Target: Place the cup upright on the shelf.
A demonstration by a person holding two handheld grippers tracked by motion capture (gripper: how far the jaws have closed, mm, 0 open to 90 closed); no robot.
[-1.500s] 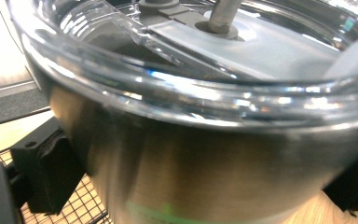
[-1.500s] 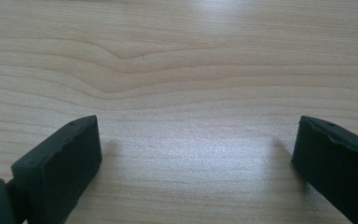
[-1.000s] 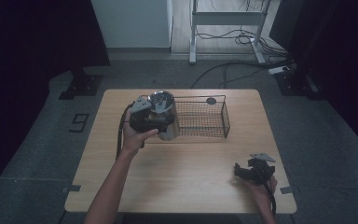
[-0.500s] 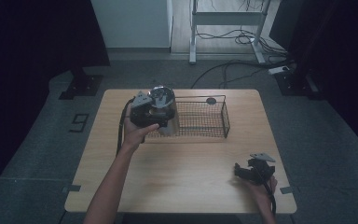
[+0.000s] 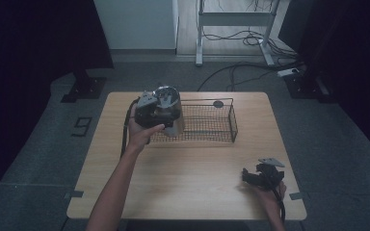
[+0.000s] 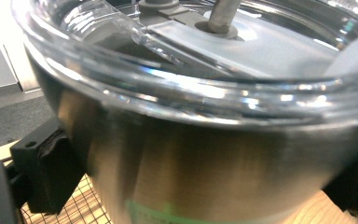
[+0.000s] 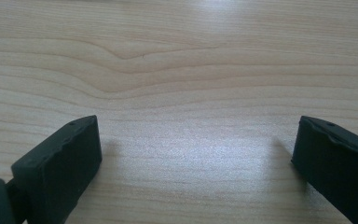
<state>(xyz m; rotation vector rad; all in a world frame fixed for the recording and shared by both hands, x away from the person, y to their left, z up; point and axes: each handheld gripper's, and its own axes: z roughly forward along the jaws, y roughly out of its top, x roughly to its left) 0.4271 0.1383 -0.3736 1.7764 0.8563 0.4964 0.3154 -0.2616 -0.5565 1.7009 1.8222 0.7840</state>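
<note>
Left tongs (image 5: 161, 113) clamp a round steel cup (image 6: 205, 163), black jaws pressed on either side of its brushed metal wall, as the left gripper view shows. The cup is a smooth, curved stainless body with soft streaky reflections, a pale green band low on the wall, and a clear glossy plastic lid (image 6: 191, 60) with a thick rolled rim; a grey flat plate and a short grey post sit on the lid top. In the high view the cup (image 5: 169, 103) sits at the left end of the black wire basket (image 5: 221, 132), near the far left part of the tabletop (image 5: 192, 178); cannot tell if it rests in the basket or hangs just above it. Basket is rectangular, a fine square mesh with a thin rod frame, and a small dark round thing (image 5: 218, 104) lies by its far rim. The mesh shows again under the cup in the left gripper view. Right tongs (image 5: 251, 177) rest low at the near right corner of the tabletop, jaws spread wide with nothing between them; the right gripper view shows two matte black blocky pads (image 7: 60, 163) over bare wood. Tabletop is light wood, smooth, with wavy grain. Floor is grey carpet (image 5: 43, 159), speckled.
</note>
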